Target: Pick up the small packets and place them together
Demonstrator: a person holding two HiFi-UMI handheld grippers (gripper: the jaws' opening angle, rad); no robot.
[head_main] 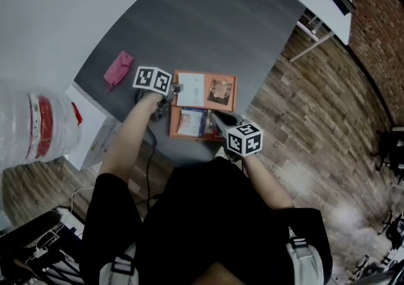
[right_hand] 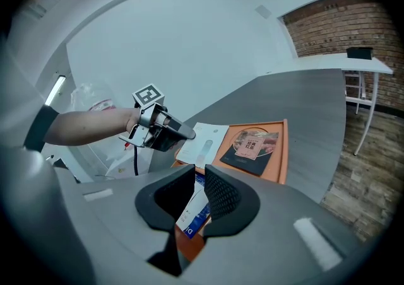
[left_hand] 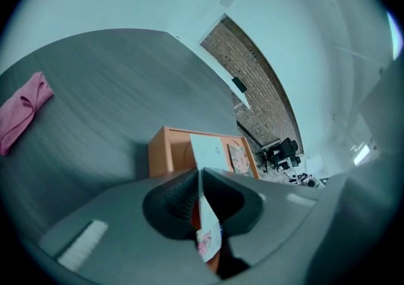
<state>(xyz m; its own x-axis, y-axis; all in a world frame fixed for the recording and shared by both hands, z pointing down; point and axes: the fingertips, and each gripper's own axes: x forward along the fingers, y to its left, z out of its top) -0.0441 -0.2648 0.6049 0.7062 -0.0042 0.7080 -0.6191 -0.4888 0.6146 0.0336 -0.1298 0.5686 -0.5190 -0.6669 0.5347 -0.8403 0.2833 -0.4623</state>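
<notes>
Work surface: a grey table (head_main: 202, 25) carrying a shallow orange tray (head_main: 235, 96) just in front of the person; a crumpled pink cloth (head_main: 118, 68) lies on the table well to the left of the tray.

Tray contents: three small packets; a white packet (head_main: 191, 88) at the far-left part, a dark packet with a food picture (head_main: 219, 91) just beside it on the right, lying flat, and a blue-and-white packet (head_main: 189, 122) at the near side.

Left gripper (left_hand: 199, 173): pointed down at the tray's left edge; jaws closed almost fully, pinching the white packet by its near edge; in the left gripper view the packet runs edge-on through the narrow slit between the pads, its far end reaching over the tray; the right gripper view confirms the grip at the packet's left border.

Right gripper (right_hand: 202, 176): angled down over the tray's near-right corner; jaws narrow, with the blue-and-white packet between the pads, tilted, its printed face showing below the jaws; the pads appear to clamp it.

Grouping: all three packets are within or over the orange tray; the white and dark packets are side by side; the blue-and-white packet is nearer the person, apart from the other two.
</notes>
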